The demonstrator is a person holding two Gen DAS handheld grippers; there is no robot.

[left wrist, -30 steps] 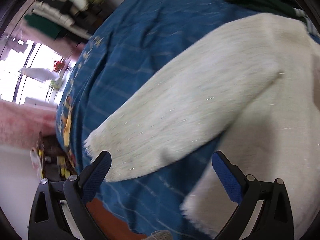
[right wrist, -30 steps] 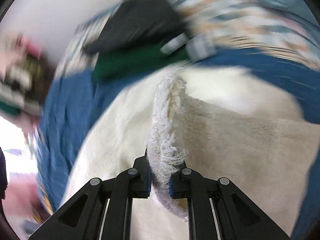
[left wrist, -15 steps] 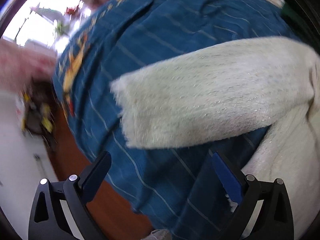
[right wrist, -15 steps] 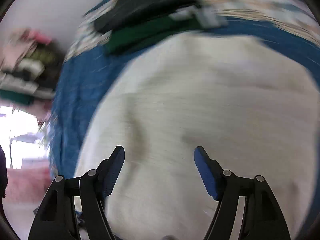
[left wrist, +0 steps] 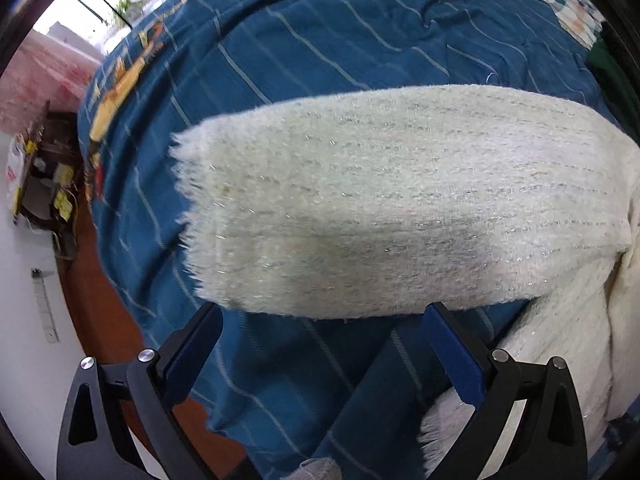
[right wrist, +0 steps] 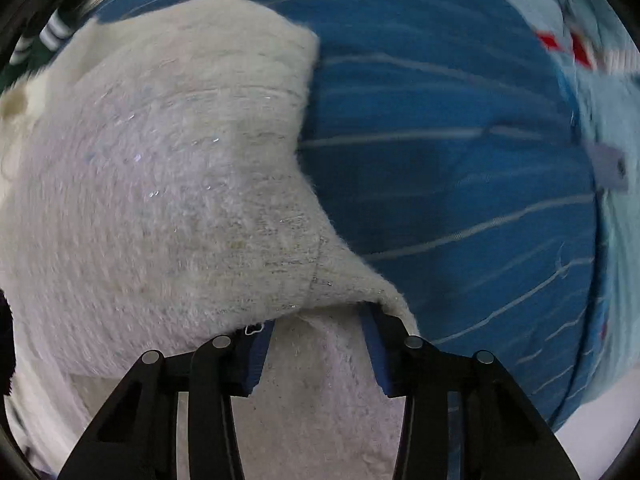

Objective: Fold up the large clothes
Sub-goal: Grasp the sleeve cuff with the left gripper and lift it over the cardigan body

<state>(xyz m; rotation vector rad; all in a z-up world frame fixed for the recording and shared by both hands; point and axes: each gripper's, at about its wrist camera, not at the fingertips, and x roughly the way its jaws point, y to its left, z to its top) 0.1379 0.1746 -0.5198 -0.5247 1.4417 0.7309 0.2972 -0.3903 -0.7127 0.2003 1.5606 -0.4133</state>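
A fuzzy cream sweater (right wrist: 168,168) lies on a blue striped bedspread (right wrist: 440,128). In the left wrist view one sleeve (left wrist: 392,200) stretches out to the left, its frayed cuff (left wrist: 192,200) free. My left gripper (left wrist: 320,352) is open and empty, hovering just short of the sleeve's near edge. My right gripper (right wrist: 316,340) is open over the sweater; a fold of the fabric drapes over its fingertips and more cloth lies between the jaws.
The bedspread (left wrist: 320,20) hangs over the bed edge above an orange-brown floor (left wrist: 108,320). A dark green garment (left wrist: 612,72) lies at the far right. Light blue cloth (right wrist: 612,120) lies at the right of the bed. A cluttered stand (left wrist: 44,184) stands by the wall.
My right gripper let go of the sweater edge, opened, and swung right over the sweater's side. My left gripper moved closer to the sleeve, which now fills its view.
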